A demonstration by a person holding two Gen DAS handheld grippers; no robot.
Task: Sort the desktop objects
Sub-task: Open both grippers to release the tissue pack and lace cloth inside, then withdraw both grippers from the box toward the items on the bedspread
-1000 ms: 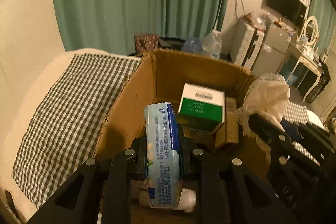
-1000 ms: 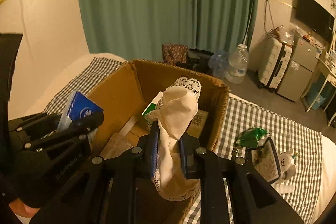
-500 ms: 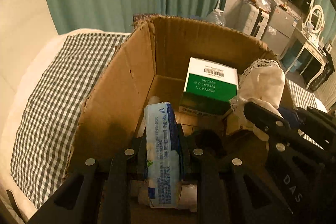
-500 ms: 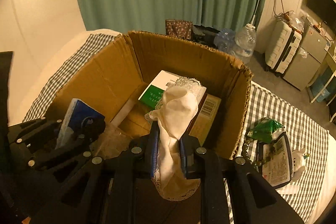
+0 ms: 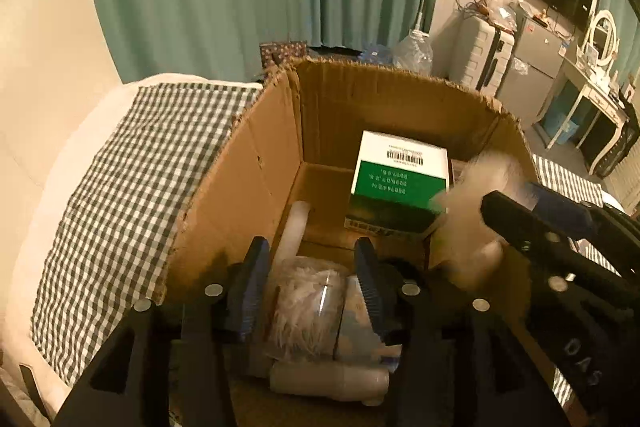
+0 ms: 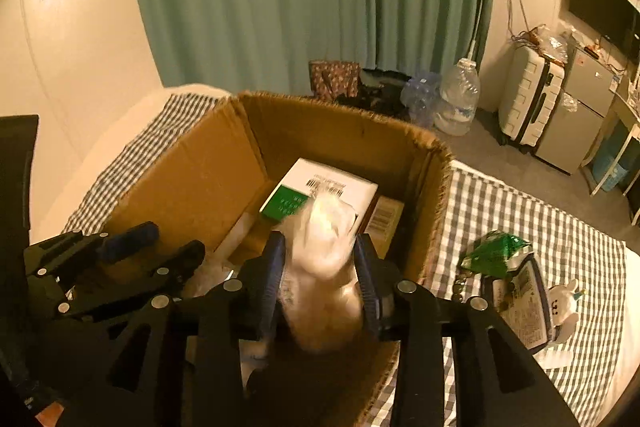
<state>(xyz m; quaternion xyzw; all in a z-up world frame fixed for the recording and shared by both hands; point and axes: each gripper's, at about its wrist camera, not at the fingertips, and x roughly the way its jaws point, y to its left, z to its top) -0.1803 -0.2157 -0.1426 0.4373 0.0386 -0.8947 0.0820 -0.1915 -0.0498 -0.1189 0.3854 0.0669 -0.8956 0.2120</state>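
Note:
My left gripper (image 5: 312,279) hangs over the near end of the open cardboard box (image 5: 256,187), its jaws opening. The blue and white pack (image 5: 356,327) has left them and lies below, beside a clear packet (image 5: 304,307). Over the box's right side my right gripper (image 6: 320,267) is opening too. The cream lace cloth (image 6: 324,259) is a blur between its pads, slipping down. The same cloth (image 5: 468,239) smears beside the right gripper (image 5: 514,195) in the left wrist view. The left gripper (image 6: 160,247) shows at the left of the right wrist view.
Inside the box (image 6: 192,179) are a green and white carton (image 5: 400,183), a brown carton (image 6: 384,219) and a white tube (image 5: 296,227). On the checked cloth (image 6: 560,239) to the right lie a green bag (image 6: 496,255), a printed pack (image 6: 520,303) and a white figure (image 6: 564,303).
Both grippers' jaws have spread. The blue and white pack dropped out of the left one into the box. The cloth is sliding down out of the right one.

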